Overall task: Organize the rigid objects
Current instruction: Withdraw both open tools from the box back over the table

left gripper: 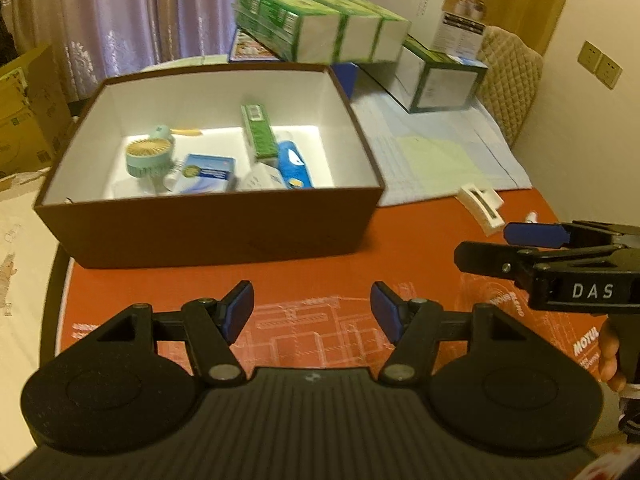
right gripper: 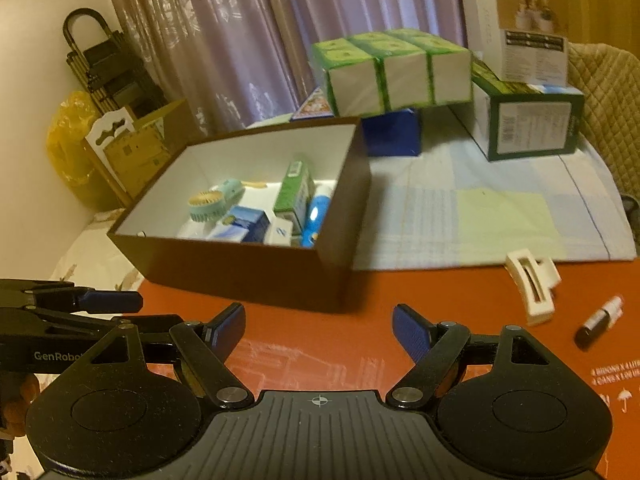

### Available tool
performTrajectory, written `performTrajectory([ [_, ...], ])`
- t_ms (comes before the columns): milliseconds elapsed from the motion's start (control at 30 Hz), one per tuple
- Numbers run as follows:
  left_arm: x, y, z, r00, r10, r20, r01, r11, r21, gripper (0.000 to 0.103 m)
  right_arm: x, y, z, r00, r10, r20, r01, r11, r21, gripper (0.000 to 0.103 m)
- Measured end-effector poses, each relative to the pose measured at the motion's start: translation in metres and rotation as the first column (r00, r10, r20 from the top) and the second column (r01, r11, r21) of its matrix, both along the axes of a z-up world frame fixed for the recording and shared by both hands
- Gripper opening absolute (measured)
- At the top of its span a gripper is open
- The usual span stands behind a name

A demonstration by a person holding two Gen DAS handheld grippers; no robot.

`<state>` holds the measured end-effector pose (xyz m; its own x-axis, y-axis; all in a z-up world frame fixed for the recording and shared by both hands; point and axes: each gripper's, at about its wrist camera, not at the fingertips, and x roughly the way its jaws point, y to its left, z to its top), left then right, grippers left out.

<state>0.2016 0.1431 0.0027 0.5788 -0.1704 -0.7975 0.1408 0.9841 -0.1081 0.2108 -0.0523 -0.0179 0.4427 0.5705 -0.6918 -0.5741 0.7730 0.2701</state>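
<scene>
Orange-red rubber mat covers the near part of the table, and on its far left side stands a brown cardboard box with white inside. Inside the box lie a mint-green handheld fan, a long green carton, a blue tube and a blue-white small box. To the right of the box, on the mat, a white plastic hair claw lies just beside a small dark bottle with white cap. Both the left gripper and the right gripper hover over the mat with jaws spread and nothing between them.
</scene>
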Motion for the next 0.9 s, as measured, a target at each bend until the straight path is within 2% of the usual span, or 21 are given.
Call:
performTrajectory([
  [500, -0.008, -0.057, -0.012, 0.997, -0.065, -0.042, 0.065, 0.998, -0.007, 0.061, -0.001, -0.057, -0.013, 0.998, -0.053, -0.037, 0.052, 0.998, -0.042, 0.078],
  [900, -0.004, -0.106, -0.024, 0.988, -0.136, -0.075, 0.138, 0.990, 0.017, 0.061, 0.005, -0.103, -0.027, 0.990, -0.115, -0.082, 0.107, 0.989, -0.099, 0.078],
])
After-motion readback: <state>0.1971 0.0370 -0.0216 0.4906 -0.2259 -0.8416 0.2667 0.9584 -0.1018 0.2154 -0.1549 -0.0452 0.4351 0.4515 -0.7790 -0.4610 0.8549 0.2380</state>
